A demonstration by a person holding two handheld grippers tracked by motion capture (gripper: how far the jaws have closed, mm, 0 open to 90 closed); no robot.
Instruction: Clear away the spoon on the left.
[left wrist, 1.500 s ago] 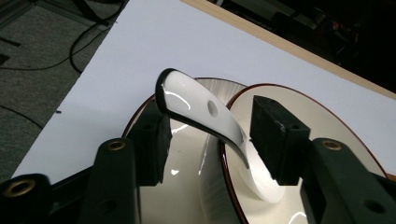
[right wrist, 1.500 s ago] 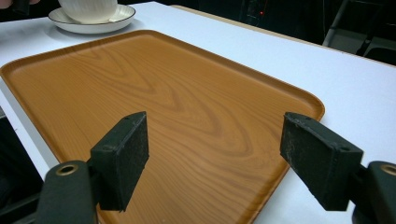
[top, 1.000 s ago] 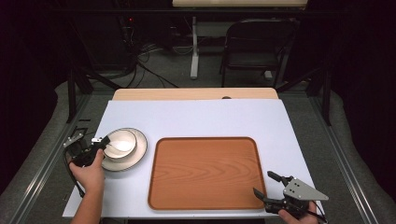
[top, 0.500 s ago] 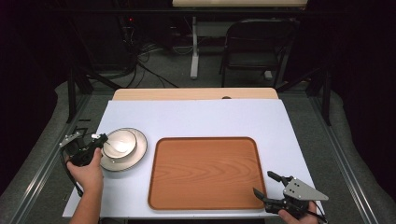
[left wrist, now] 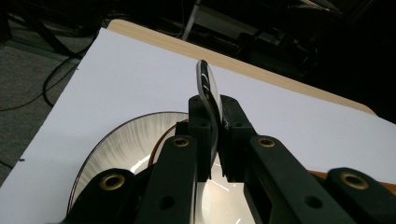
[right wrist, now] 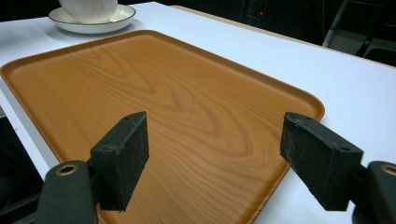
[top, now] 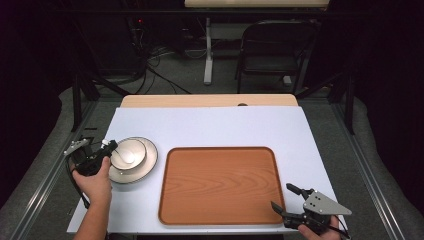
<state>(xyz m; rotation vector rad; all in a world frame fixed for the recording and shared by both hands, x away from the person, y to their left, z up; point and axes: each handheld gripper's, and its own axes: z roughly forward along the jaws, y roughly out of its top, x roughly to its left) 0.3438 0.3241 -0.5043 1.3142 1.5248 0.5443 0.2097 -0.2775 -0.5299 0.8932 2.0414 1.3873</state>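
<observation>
On the white bench [top: 210, 125] a wooden tray [top: 220, 182] lies flat near the 6 o'clock edge. At about 9 o'clock from the tray, just beside it but apart, sits a pale plate [top: 145, 167] with a small white bowl [top: 127, 154] resting on it.

The left claw [top: 106, 148], held in the person's left hand [top: 95, 180], reaches in from the plate's 9 o'clock side. In the left gripper view its 2 jaws are clamped on the thin rim of the bowl [left wrist: 205, 86], which stands up between them.

The right claw [top: 287, 197] hovers at the tray's 5 o'clock corner, its jaws spread wide apart and gripping nothing. In the right gripper view the tray [right wrist: 154, 107] stretches ahead of it.
</observation>
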